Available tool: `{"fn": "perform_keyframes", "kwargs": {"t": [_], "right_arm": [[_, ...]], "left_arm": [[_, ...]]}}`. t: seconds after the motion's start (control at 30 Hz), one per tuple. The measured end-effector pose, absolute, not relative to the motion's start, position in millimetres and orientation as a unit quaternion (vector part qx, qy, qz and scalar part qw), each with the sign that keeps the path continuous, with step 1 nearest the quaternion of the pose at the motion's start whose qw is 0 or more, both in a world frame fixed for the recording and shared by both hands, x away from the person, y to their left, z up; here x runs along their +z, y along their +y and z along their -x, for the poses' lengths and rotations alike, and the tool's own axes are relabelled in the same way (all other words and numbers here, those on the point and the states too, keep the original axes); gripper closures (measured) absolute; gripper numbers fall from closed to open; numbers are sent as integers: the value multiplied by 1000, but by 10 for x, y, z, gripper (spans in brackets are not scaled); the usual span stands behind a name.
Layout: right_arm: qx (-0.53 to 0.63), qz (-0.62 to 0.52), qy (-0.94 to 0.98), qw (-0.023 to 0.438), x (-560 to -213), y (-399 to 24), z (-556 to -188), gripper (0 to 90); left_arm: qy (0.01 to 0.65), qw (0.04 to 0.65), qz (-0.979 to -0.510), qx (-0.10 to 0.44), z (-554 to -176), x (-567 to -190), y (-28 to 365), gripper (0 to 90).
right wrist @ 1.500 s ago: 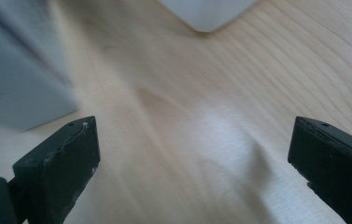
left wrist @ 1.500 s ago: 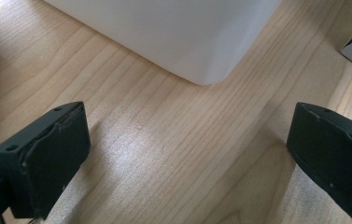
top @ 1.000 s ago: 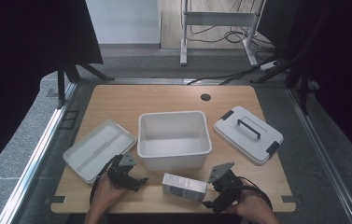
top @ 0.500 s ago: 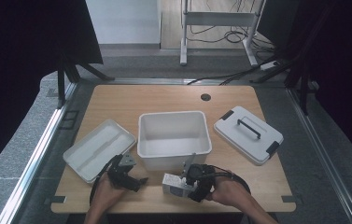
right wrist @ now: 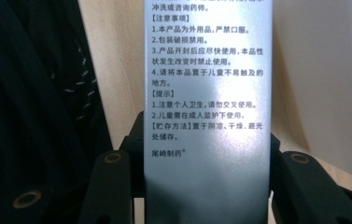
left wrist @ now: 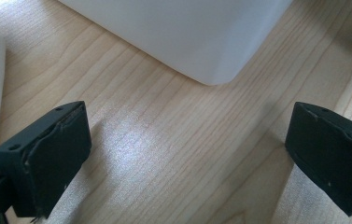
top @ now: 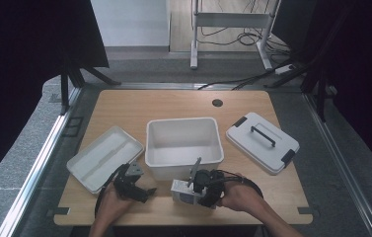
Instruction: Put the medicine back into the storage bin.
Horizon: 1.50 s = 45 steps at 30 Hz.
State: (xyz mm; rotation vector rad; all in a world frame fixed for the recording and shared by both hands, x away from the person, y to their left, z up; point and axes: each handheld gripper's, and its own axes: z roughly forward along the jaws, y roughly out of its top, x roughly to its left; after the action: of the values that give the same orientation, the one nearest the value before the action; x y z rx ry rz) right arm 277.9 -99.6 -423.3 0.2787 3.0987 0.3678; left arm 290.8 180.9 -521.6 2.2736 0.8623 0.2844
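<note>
Two tongs are on my side of the table point(top: 124, 106): my right tongs point(top: 197, 190) have just been closing and now pinch the small silver box point(top: 182, 191) on both sides, its printed face running up between the jaws in the right gripper view point(right wrist: 206, 116). That box sits near the front edge, just before the white bin point(top: 183, 143). My left tongs point(top: 141, 190) hang spread wide over bare wood, beside the tray point(top: 104, 157)

On the table: one silver box point(top: 183, 191) at lower centre, one open white bin point(top: 184, 143) mid-frame, one flat white tray point(top: 103, 157) at left, one white lid point(top: 262, 141) at right; two grippers, left point(top: 148, 192) and right point(top: 193, 190).
</note>
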Motion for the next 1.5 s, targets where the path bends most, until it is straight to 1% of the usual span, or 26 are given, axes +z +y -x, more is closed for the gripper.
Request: {"fn": "perform_keyframes", "kwargs": {"t": [0.47, 0.63, 1.0, 1.23, 1.37, 1.5], "right_arm": [[137, -77, 988, -10, -3570, -1014, -2793, 555], [141, -77, 987, -2, -3339, -998, -2863, 557], [167, -106, 980, 31, -2936, -958, -3192, 560], [172, -125, 975, 56, -2875, -905, -3439, 561], [171, -141, 972, 72, -2956, -862, -3628, 561], [171, -155, 970, 77, -3102, -843, -3773, 561]], "left_arm": [[331, 340, -873, 109, -2906, -5215, 1811, 7], [332, 342, -873, 109, -2903, -5214, 1812, 15], [332, 344, -872, 109, -2900, -5214, 1812, 23], [331, 346, -871, 109, -2895, -5213, 1813, 33], [330, 345, -872, 109, -2895, -5212, 1814, 33], [329, 344, -872, 109, -2895, -5211, 1816, 33]]}}
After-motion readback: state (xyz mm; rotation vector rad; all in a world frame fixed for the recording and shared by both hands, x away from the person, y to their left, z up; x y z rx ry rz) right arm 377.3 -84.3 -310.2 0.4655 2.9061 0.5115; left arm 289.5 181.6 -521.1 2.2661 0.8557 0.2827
